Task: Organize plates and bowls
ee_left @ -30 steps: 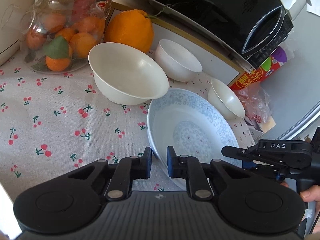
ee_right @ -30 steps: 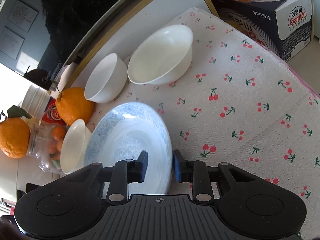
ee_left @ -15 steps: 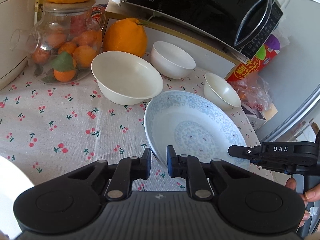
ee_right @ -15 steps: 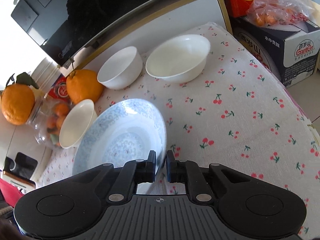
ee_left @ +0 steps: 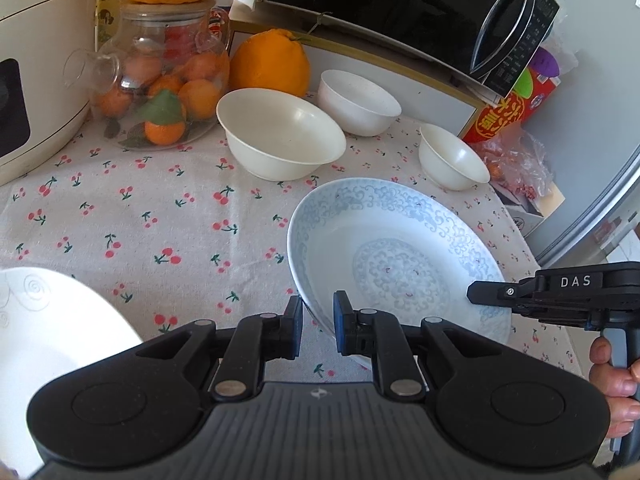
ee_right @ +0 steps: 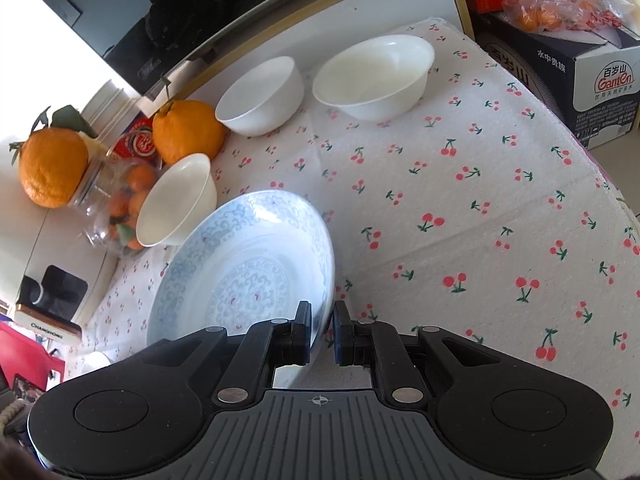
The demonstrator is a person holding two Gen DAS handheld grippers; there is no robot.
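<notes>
Plate [ee_left: 400,256] with the blue pattern is now held by us on both sides: the left gripper [ee_left: 316,322] pinches its near-left rim, and the right gripper [ee_right: 321,330] has just been closing and now has the rim on the opposite side between its fingers [ee_right: 301,326]. One second ago the right fingers stood apart around the rim; now they press on it. In both views the plate sits tilted compared with before, and the cloth seems further below it, so we judge that it leaves the bench [ee_left: 168,216] and the lift has begun.

For the task this means the plate can go to a stack. A white plate [ee_left: 44,340] comes into the left view at the lower left, well apart from the blue one, and we think it is a likely place.

Behind the blue plate stand three bowls: a large bowl [ee_left: 280,140], a medium bowl [ee_left: 358,102] and a small bowl [ee_left: 452,158], the small one near the far rim. The cloth to the left is open, so moving there looks free. On the right side the bench edge [ee_right: 600,168] is near, with a carton [ee_right: 568,60] beyond it, so we should not swing that way.
</notes>
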